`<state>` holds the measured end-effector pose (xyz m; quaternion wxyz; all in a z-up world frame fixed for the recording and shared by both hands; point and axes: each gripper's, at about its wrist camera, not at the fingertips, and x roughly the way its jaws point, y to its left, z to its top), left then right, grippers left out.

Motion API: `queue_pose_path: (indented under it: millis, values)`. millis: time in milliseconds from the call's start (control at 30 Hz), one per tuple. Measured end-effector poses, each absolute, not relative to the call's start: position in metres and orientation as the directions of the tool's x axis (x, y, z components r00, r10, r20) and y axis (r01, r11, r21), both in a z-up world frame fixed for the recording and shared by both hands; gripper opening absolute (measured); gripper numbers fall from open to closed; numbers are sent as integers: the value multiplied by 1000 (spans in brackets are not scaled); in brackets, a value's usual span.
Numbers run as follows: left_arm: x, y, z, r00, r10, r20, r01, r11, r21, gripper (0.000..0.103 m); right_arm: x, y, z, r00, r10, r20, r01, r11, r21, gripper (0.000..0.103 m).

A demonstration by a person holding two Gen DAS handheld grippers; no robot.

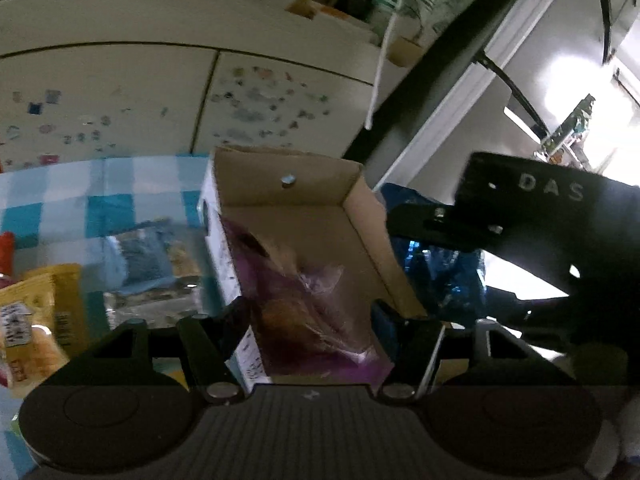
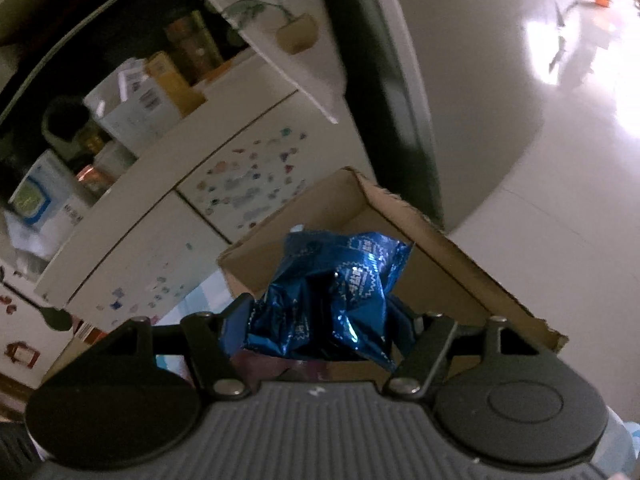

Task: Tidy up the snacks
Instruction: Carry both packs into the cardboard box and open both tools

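Note:
An open cardboard box (image 1: pixel 320 184) stands on the blue checked tablecloth (image 1: pixel 80 196). A purple snack bag (image 1: pixel 312 312) lies inside it. My left gripper (image 1: pixel 312 320) is at the box's near end, its fingers open, one on each side of the box walls. My right gripper (image 2: pixel 320 320) is shut on a crumpled blue foil snack bag (image 2: pixel 340 288) and holds it over the box (image 2: pixel 440 264). The right gripper's black body (image 1: pixel 540 232) and the blue bag (image 1: pixel 440 272) show at the right of the left wrist view.
A yellow snack packet (image 1: pixel 36 320) and a clear packet of dark snacks (image 1: pixel 148 260) lie on the cloth left of the box. A white cabinet with stickers (image 1: pixel 260 96) stands behind the table. Shelf clutter (image 2: pixel 132 100) sits above it.

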<state>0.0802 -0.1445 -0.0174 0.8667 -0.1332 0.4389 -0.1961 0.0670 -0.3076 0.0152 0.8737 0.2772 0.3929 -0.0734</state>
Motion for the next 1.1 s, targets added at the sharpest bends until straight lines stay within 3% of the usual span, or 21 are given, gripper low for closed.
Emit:
queue_pose_path:
  millis: [33,100,567,800,1100]
  values:
    - [80,-148,-17,537,-449,-714,225,892,-392,89,68,-310,14,675,84,-733,362,828,428,84]
    - [79,-153,-16,548,-412,-728,220,911,-349,97,67,-314,12,668,64,-741,399,810,430,86]
    - [71,-101,0,577,-309,-756,210,951,-228,99,71,-299,12,682,118,-722,329,832,447,85]
    - [83,-51,-5,606,-181,-775,119,983,-137,103,73,-270,15,699,225,-679,160,876,455,86]
    - [125,-14,-42,579,-73,-812,-42,992,-119,103,66,-231,10,661,360,-659,-53,898,438,86]
